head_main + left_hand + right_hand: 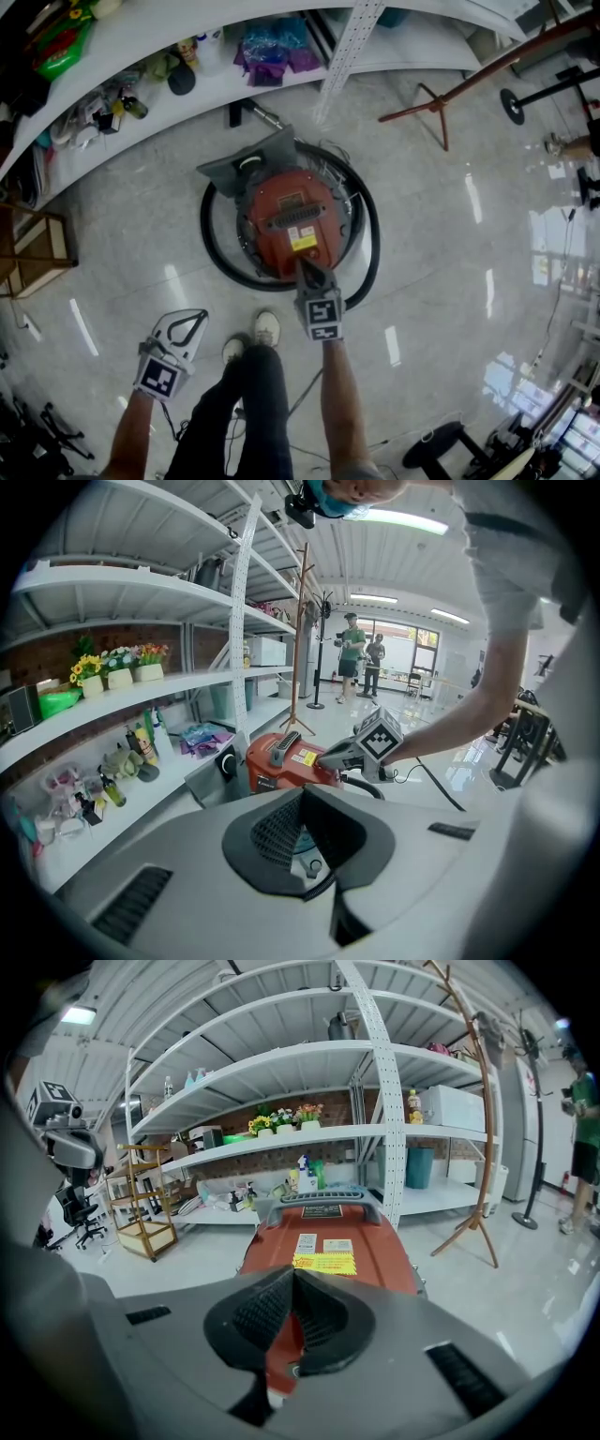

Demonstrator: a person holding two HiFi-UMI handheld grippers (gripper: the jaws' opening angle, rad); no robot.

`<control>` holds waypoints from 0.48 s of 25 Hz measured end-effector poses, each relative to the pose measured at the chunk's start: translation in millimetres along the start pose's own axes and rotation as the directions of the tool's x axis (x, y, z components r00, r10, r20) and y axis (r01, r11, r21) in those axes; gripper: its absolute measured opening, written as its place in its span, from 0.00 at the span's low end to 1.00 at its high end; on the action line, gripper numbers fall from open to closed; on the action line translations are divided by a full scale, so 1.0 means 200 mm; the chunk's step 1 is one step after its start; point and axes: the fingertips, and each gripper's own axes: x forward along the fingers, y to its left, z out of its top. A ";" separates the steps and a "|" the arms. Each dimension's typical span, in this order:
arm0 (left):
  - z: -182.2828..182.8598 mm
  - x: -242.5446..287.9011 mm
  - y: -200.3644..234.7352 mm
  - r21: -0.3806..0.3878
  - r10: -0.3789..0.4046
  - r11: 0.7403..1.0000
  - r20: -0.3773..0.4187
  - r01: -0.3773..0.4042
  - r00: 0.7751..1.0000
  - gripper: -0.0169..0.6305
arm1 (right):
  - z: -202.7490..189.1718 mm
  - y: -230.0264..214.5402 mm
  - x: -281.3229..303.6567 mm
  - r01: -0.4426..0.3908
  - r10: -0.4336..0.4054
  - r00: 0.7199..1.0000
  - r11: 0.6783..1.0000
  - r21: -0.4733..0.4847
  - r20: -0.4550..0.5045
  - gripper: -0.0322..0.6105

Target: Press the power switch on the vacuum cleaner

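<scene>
A red canister vacuum cleaner [292,225] stands on the glossy floor with its black hose [214,253] looped around it. My right gripper [307,267] is shut, and its tip rests on the near end of the red body, just below the yellow label [323,1263]. The switch itself is hidden under the jaws. In the left gripper view, the right gripper [325,757] meets the vacuum cleaner [286,759] from the side. My left gripper [190,319] is shut and empty. It hangs low at the left, well away from the machine.
White shelving [141,42] with bottles, flower pots and bags runs behind the vacuum. A brown coat stand [441,103] leans at the back right and a wooden rack [33,248] stands at the left. The person's shoes [253,337] are just behind the hose. Two people [354,653] stand far off.
</scene>
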 end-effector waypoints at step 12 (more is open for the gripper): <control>0.01 -0.02 0.00 0.009 0.001 1.000 0.005 -0.001 1.000 0.03 | 0.02 0.00 -0.01 0.025 -0.025 1.000 0.999 0.031 -0.006 0.07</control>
